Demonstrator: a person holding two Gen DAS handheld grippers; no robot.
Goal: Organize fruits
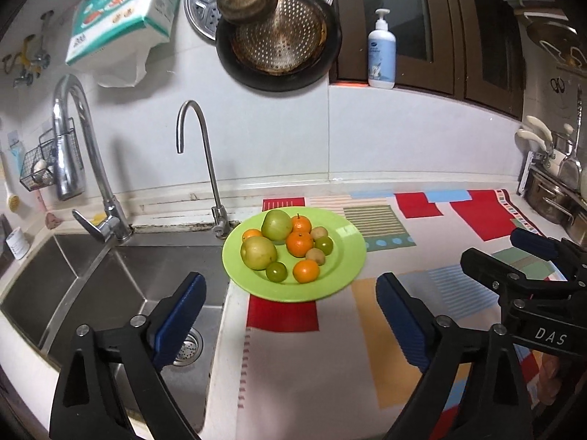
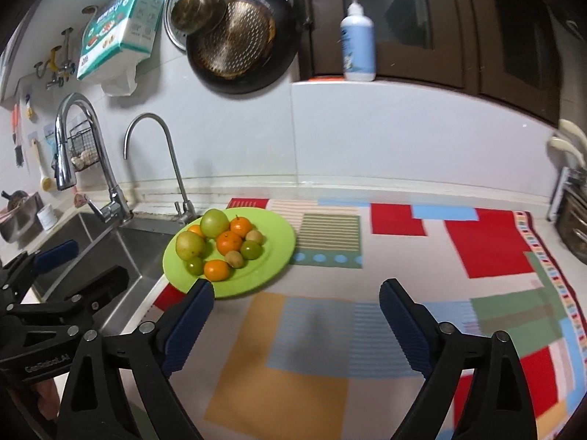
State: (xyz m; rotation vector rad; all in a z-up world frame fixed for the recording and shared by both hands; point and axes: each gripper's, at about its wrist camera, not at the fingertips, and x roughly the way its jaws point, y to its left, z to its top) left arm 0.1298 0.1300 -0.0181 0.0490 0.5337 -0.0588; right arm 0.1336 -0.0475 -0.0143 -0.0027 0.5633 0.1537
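A green plate [image 1: 348,253] [image 2: 275,249] sits on the counter by the sink and holds several fruits: two large green pears [image 1: 276,224] [image 2: 214,223], several oranges [image 1: 299,244] [image 2: 229,242], small green fruits [image 1: 276,271] [image 2: 251,249] and brownish kiwis [image 1: 315,256] [image 2: 233,258]. My left gripper [image 1: 290,293] is open and empty, just in front of the plate. My right gripper [image 2: 296,299] is open and empty, to the right of the plate over the mat. It also shows in the left wrist view [image 1: 513,253].
A steel sink [image 1: 110,286] [image 2: 91,242] with two taps [image 1: 205,154] lies left of the plate. A patchwork mat [image 1: 403,293] [image 2: 367,311] covers the counter. Pans [image 1: 279,36] hang on the wall. A soap bottle [image 1: 381,51] stands on the ledge. Pots [image 1: 557,198] stand far right.
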